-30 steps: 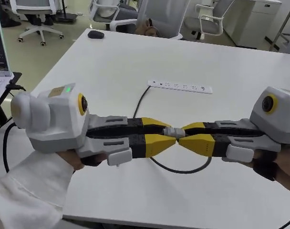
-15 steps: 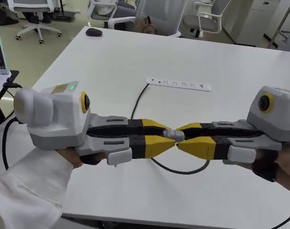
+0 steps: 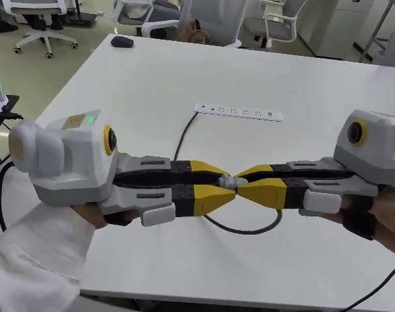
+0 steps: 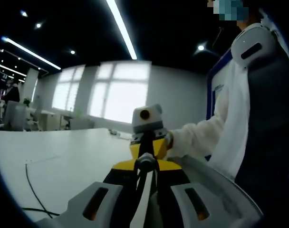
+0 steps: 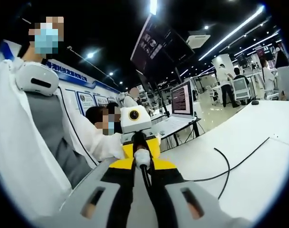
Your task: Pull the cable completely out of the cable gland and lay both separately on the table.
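Observation:
Above the white table [image 3: 295, 78], my two grippers meet tip to tip. Between the tips sits a small pale cable gland [image 3: 229, 182]. The left gripper [image 3: 219, 186] comes in from the left and is shut on the gland [image 4: 147, 163], which shows at its jaw tips in the left gripper view. From the right, the right gripper [image 3: 245, 186] is shut on a short black cable [image 5: 145, 179] that runs from the gland [image 5: 142, 157] back between its jaws. Each gripper's yellow tips hide most of the gland and cable in the head view.
A white power strip [image 3: 239, 112] lies mid-table, and its black lead [image 3: 184, 140] loops under the grippers to the near side. A black mouse [image 3: 122, 41] rests at the far left corner. Office chairs [image 3: 35, 19] stand beyond the table. A person sits close by [image 5: 35, 123].
The head view has shifted a little. Both grippers remain tip to tip on the gland, with their tips slightly closer together than half a second ago.

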`<state>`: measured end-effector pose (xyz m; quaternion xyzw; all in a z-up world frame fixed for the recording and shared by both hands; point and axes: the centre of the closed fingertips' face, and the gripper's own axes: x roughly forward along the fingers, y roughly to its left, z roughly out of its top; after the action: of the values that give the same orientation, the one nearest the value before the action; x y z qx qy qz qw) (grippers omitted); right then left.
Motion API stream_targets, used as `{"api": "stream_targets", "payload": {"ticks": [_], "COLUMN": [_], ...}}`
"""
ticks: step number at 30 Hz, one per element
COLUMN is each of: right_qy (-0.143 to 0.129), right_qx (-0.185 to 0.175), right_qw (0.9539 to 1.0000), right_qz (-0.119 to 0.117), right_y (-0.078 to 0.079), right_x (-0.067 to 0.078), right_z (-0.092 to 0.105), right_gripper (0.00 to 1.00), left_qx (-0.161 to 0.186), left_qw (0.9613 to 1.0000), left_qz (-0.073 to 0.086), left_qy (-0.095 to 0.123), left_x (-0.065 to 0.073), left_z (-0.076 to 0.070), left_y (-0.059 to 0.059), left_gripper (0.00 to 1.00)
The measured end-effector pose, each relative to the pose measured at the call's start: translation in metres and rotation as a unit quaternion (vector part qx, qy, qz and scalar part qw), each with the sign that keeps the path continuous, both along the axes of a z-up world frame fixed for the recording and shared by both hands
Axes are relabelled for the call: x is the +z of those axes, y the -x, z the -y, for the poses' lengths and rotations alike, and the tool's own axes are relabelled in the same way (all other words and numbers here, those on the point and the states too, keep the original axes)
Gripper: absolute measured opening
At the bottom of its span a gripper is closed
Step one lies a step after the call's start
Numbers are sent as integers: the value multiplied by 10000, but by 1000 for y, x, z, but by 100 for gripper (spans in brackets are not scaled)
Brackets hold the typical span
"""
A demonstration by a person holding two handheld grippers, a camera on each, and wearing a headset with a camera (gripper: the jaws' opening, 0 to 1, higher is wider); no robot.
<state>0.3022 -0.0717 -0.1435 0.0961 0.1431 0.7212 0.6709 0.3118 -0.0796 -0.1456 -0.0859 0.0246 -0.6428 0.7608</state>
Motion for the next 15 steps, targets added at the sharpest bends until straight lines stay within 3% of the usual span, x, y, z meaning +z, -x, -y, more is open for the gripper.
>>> {"api": "stream_targets", "payload": {"ticks": [2,4,5,7,10,12,15], "right_qy": [-137,-197,-158,-83,-66,156,217], "right_qx": [-22,-60,-37,-54,-75,-84,-79], "right_qw": [9999,9997,9995,9982,9978,9955,9941], "right_qz": [-33,125,266,584,649,932,1057], "right_y": [0,1,3,3,5,4,7], "right_x": [5,7,7,7,9,5,2], "right_z": [1,0,0,-1,-4,-3,-3], "right_gripper": [12,11,11,11,10,10,10], "left_qx": [-22,-20,-100,-116,-172,-178,-232], "left_qw": [9998,9996,9991,9986,9970,9963,9954], "left_qz": [-56,-111,-257,-369,-552,-695,-826], "left_qy": [214,268,323,356,510,466,420], "left_x": [7,8,8,7,9,4,1], "left_z": [-1,-2,-3,-4,-7,-6,-5], "left_y": [0,0,2,1,1,0,1], "left_gripper": [15,15,15,15,15,15,15]}}
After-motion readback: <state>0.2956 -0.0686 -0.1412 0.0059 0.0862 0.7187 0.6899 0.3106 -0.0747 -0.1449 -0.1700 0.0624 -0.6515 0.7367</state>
